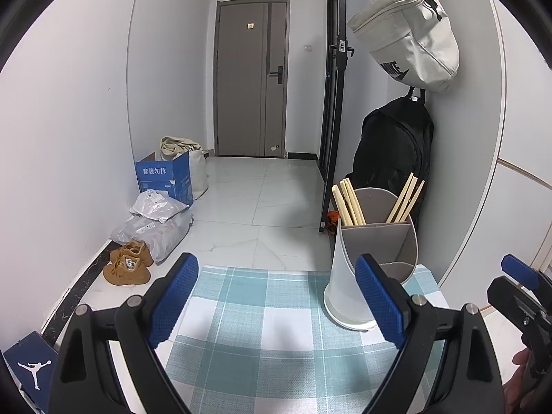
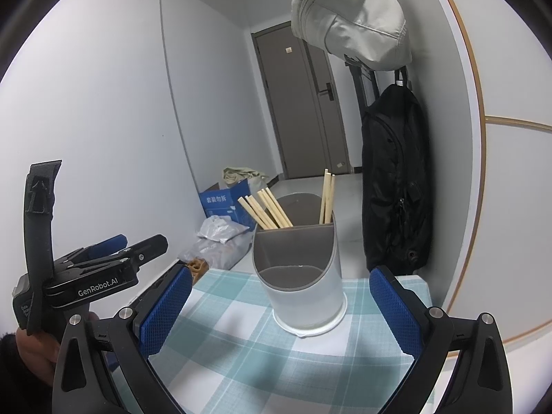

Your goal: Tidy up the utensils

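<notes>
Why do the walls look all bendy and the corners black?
Both wrist views use fisheye lenses: in the left view the door frame bows and the corners go black; in the right view the wall trim curves, and a soft shadow falls on the checked cloth. Nothing looks blurred.

Ahead of your tongs: a smooth matt plastic holder [image 2: 300,296], pale bare-wood chopsticks [image 2: 267,208], a woven checked cloth [image 2: 241,352] beneath, glossy floor tiles [image 1: 262,200] beyond.
</notes>
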### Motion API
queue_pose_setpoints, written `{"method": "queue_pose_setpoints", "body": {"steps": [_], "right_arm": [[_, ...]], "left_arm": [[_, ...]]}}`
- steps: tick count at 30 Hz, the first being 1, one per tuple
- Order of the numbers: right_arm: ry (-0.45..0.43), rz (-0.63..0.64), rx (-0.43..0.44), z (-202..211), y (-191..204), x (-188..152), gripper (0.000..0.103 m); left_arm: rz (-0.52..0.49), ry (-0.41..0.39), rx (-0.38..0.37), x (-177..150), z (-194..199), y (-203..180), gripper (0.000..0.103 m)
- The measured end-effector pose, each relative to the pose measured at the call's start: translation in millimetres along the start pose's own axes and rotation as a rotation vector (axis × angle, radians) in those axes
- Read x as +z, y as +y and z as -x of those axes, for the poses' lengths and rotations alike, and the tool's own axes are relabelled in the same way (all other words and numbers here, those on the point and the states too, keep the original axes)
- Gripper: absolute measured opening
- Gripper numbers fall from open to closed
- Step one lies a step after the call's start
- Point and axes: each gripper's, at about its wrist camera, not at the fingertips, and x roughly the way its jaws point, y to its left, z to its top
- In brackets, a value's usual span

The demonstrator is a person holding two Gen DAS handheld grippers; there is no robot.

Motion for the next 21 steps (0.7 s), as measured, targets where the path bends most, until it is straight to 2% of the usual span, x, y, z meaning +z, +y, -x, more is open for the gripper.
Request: {"method": "queue_pose_setpoints", "body": {"steps": [21], "right_arm": [[0.011, -0.007, 0.004, -2.1, -1.4, -1.4, 0.103]], "left_arm": [[-0.005, -0.003, 0.001, -1.5, -0.5, -1.8, 0.090]]}}
